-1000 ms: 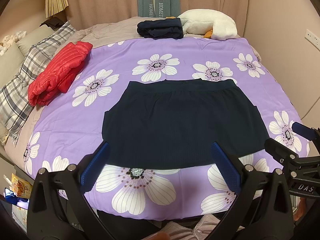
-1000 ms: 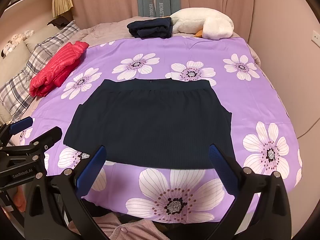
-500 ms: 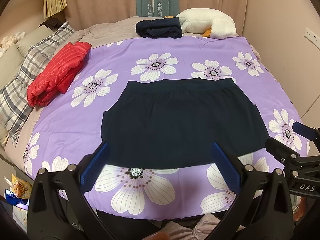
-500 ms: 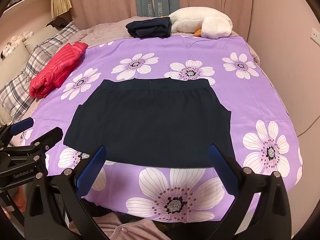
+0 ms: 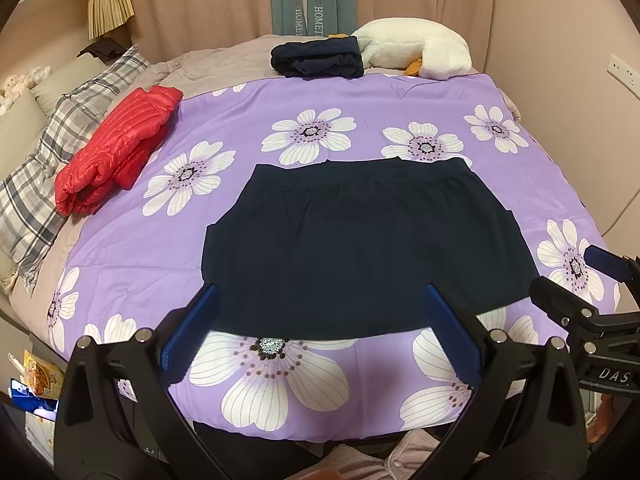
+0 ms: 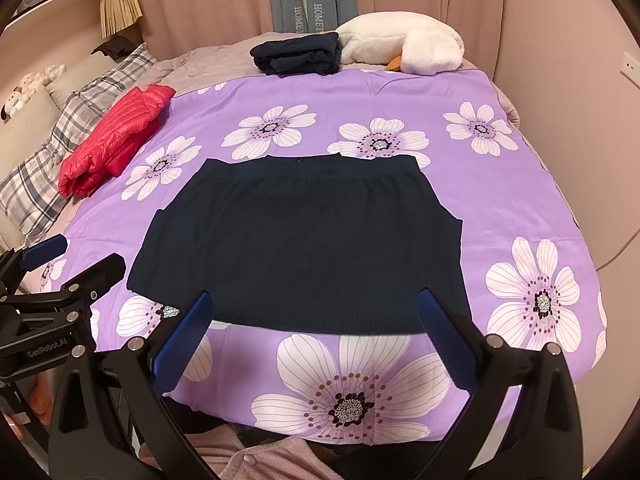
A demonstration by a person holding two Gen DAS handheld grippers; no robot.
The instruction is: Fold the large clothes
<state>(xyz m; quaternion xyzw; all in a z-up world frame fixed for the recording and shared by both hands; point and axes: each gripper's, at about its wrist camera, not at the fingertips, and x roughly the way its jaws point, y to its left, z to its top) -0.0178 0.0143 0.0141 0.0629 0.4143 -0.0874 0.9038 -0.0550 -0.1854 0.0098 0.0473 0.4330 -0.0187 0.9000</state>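
My left gripper (image 5: 318,336) fingers spread wide, empty, hovering off skirt's near hem. My right gripper (image 6: 314,336) same, released, nothing held. Skirt (image 5: 360,248) flat mid-quilt (image 5: 248,112), waistband far side. Red jacket (image 5: 116,148) well left of skirt. Folded navy pile (image 5: 318,58) far beyond skirt, touching plush (image 5: 416,52).

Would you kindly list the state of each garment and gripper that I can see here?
Dark skirt: spread flat on the bedspread, unfolded, untouched.
Red jacket: folded, at the bed's left side.
Navy garment: folded, at the far edge beside the white plush toy.
Left hand-held gripper: open, empty, short of the skirt's near hem.
Right hand-held gripper: open, empty, likewise.
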